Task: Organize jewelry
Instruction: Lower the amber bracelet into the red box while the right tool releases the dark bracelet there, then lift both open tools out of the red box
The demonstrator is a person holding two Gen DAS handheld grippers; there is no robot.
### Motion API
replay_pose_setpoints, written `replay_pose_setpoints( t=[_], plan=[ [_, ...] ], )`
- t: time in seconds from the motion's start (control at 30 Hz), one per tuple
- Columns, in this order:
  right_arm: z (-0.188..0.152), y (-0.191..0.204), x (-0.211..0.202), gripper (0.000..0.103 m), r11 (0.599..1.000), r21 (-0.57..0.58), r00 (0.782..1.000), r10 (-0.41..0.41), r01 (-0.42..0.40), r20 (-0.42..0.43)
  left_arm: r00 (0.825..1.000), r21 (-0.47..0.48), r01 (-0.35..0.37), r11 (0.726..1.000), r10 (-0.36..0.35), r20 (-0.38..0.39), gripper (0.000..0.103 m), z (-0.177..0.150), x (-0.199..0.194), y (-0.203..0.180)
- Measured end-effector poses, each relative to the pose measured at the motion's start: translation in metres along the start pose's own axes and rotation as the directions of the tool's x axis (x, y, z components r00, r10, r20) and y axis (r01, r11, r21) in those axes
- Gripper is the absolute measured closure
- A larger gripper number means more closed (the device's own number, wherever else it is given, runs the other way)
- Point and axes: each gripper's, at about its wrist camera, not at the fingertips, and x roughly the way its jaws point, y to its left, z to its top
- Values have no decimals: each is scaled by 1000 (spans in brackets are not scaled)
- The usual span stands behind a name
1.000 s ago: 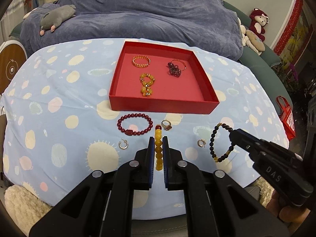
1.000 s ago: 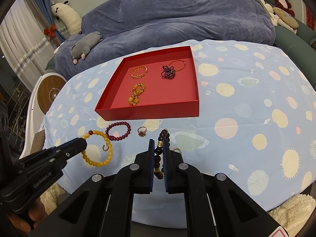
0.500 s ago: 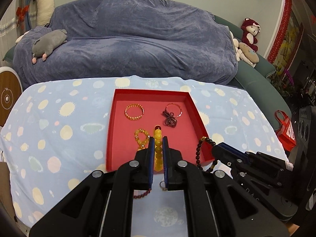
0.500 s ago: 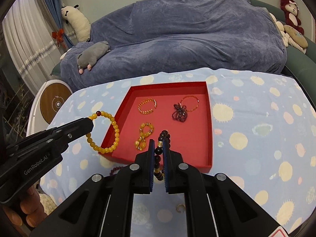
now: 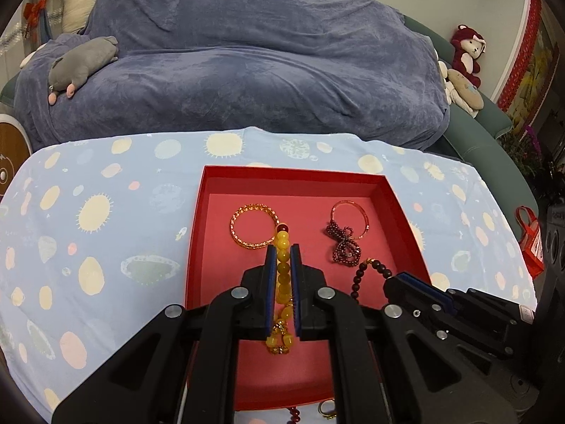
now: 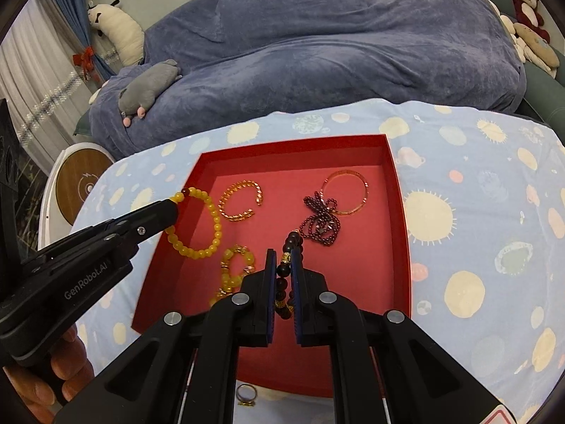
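Note:
My left gripper (image 5: 282, 247) is shut on a yellow bead bracelet (image 5: 282, 272) and holds it over the left part of the red tray (image 5: 293, 178). It shows in the right wrist view as a hanging loop (image 6: 204, 226). My right gripper (image 6: 283, 254) is shut on a dark bead bracelet (image 6: 286, 272) over the tray's (image 6: 404, 233) middle; this bracelet also shows in the left wrist view (image 5: 356, 279). In the tray lie a gold chain bracelet (image 5: 252, 226), a dark red bead bundle with a thin bangle (image 6: 323, 222) and a yellow knotted bracelet (image 6: 235, 272).
The tray stands on a light blue spotted cloth (image 5: 88, 247). A ring (image 6: 246, 394) lies on the cloth just in front of the tray, beside dark red beads (image 5: 295, 415). A blue-covered sofa (image 5: 247, 70) with a grey plush toy (image 5: 81, 63) stands behind the table.
Both grippers have lifted their bracelets off the cloth and carried them forward over the red tray. Both stay shut.

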Motion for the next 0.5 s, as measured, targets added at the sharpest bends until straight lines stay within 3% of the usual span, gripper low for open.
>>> replay_pose_setpoints(
  t=[0.13, 0.23, 0.37, 0.5],
  plan=[
    [-6, -15, 12, 94, 999, -2, 998, -51, 51, -33, 999, 1, -25, 1000, 25, -38, 95, -8, 19, 8],
    [-8, -23, 8, 87, 995, -8, 995, -99, 99, -10, 998, 12, -54, 998, 55, -33, 94, -14, 22, 11],
    [-8, -32, -6, 66, 992, -6, 992, -122, 122, 32, 996, 12, -91, 996, 91, -1, 69, -17, 13, 14],
    [-7, -29, -30, 63, 991, -17, 988, -131, 132, 83, 994, 0, -96, 995, 96, 45, 62, -16, -7, 18]
  ],
)
